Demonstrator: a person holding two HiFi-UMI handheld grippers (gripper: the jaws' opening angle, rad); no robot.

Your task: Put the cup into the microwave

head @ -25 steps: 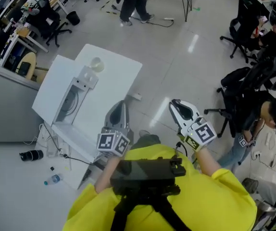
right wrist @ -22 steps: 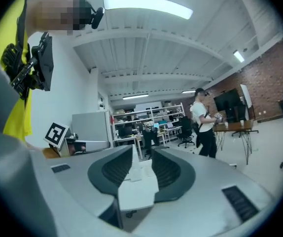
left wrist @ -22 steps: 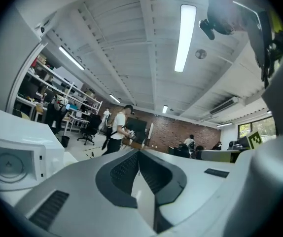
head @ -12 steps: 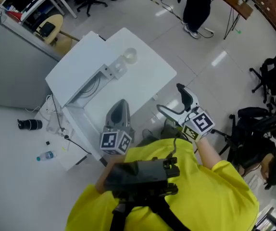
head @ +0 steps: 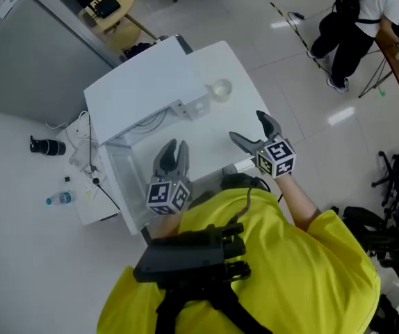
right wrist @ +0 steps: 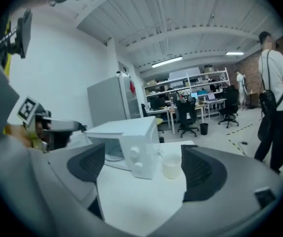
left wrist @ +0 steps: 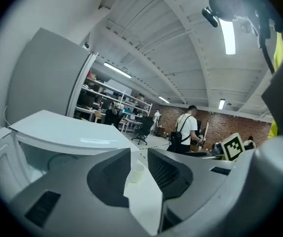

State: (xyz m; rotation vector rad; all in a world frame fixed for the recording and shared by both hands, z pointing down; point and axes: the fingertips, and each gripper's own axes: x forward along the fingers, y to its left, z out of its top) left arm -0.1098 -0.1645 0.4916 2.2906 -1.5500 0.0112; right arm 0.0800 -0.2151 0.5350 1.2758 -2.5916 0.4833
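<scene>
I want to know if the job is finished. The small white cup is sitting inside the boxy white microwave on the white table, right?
Not quite. The small white cup is not inside the boxy white microwave. It stands outside, right beside it, on the white table. The right gripper view shows this plainly.

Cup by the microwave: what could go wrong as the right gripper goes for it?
1. The cup stands close beside the microwave's knob panel; the right gripper, jaws opening and empty, may catch a jaw on it.
2. The cup looks light; a glancing jaw could tip it or push it toward the table edge.
3. The left gripper hovers before the microwave's opening and might block the way in.
</scene>
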